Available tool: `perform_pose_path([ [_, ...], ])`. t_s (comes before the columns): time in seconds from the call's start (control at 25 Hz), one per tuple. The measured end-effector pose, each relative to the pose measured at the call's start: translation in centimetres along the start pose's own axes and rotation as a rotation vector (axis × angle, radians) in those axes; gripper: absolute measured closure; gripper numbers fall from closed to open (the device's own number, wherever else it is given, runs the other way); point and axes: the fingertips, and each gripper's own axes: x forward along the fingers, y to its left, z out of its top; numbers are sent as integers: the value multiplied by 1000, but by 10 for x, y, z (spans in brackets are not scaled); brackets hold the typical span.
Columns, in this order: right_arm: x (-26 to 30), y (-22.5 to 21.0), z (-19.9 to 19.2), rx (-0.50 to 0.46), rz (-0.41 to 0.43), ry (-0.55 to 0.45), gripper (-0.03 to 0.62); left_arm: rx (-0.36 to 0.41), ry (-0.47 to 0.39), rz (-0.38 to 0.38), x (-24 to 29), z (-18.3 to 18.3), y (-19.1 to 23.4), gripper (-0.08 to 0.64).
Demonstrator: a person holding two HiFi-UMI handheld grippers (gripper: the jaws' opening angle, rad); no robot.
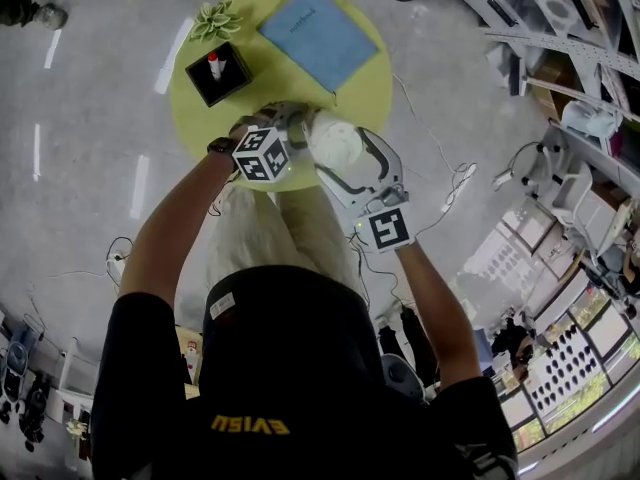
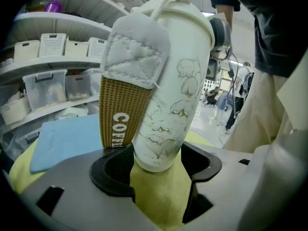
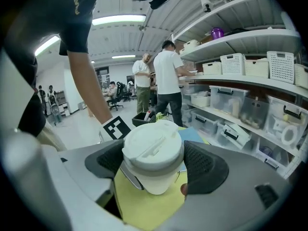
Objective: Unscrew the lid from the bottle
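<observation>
A round yellow-green desk (image 1: 372,96) stands on a glossy grey floor (image 1: 90,118) strewn with cables (image 1: 440,183). White shelves (image 3: 250,82) carry storage bins (image 3: 233,64); strip lights (image 3: 118,19) glow overhead.

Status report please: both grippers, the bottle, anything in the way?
Both shut: left gripper on bottle base, right gripper on lid. Lid not yet off. In the way: plush charm, hanging along bottle beside left gripper.

Bright ceiling strips (image 3: 118,19) light evenly; fisheye views bend and darken at edges

Left gripper (image 2: 155,163) clamps bottle (image 2: 179,88); right gripper (image 3: 153,170) clamps lid (image 3: 153,146).
</observation>
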Motion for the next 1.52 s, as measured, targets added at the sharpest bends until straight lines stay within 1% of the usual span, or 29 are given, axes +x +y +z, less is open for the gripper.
perform_pose_path([
  [0.16,1,-2,0,-52,71,-14,201,8,-14,0,0,0,4,239],
  [0.24,0,-1,-4,-97,111,13,201,11,-33,5,1,0,5,239],
  [0.32,-2,4,-7,-108,144,28,201,17,-53,2,0,-1,-1,241],
  [0.4,0,3,-6,-126,165,27,201,34,-64,6,-1,-2,2,244],
  [0.48,-1,4,-8,-155,193,60,201,40,-67,9,-3,-1,4,244],
  [0.56,-5,6,-11,-152,209,74,201,39,-67,7,-2,1,1,245],
  [0.68,-3,3,-12,-151,238,58,201,48,-57,18,-2,0,3,245],
  [0.8,-5,3,-13,-130,281,39,201,49,-38,34,-1,0,2,245],
  [0.96,-6,2,-12,-150,351,10,201,40,-14,51,2,-1,3,245],
  [1.12,-5,1,-13,-189,412,-27,201,45,13,68,5,-4,4,245],
  [1.52,-4,2,-13,-287,583,-53,201,21,44,116,9,-9,5,247],
])
